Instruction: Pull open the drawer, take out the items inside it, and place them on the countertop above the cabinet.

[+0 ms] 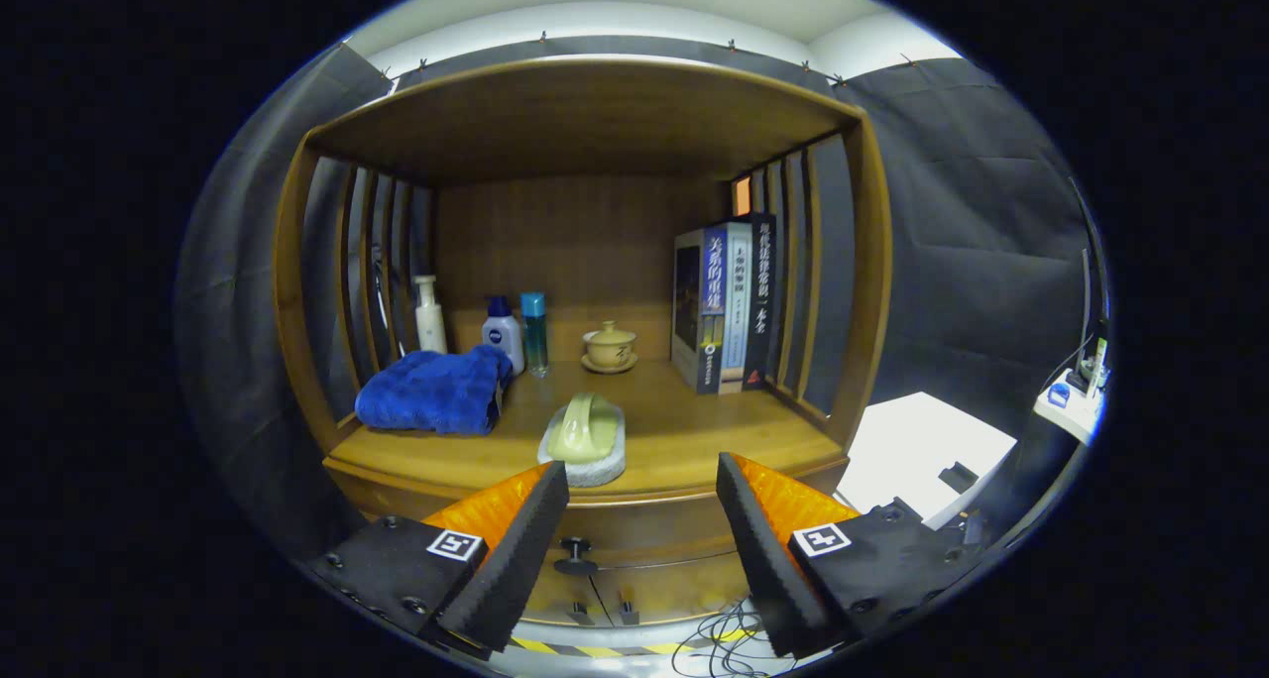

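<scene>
Held level and facing the cabinet front, the gripper [642, 480] is spread wide, grasping nothing; the drawer [634, 539] knob [575, 556] sits between its fingers at 6 o'clock. On the countertop [694, 430], from 9 to 3 o'clock: one blue towel [434, 391], three bottles [503, 332], one brush [585, 438], one lidded cup [609, 345], three books [724, 301].

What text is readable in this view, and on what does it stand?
"关系的重建": spine of the blue-and-white book.
Black book, spine: white characters, too blurred to read surely.
White bottle with blue cap: logo too small to read.
Gripper, fingers open ahead of the drawer front: square code markers, no words.
</scene>
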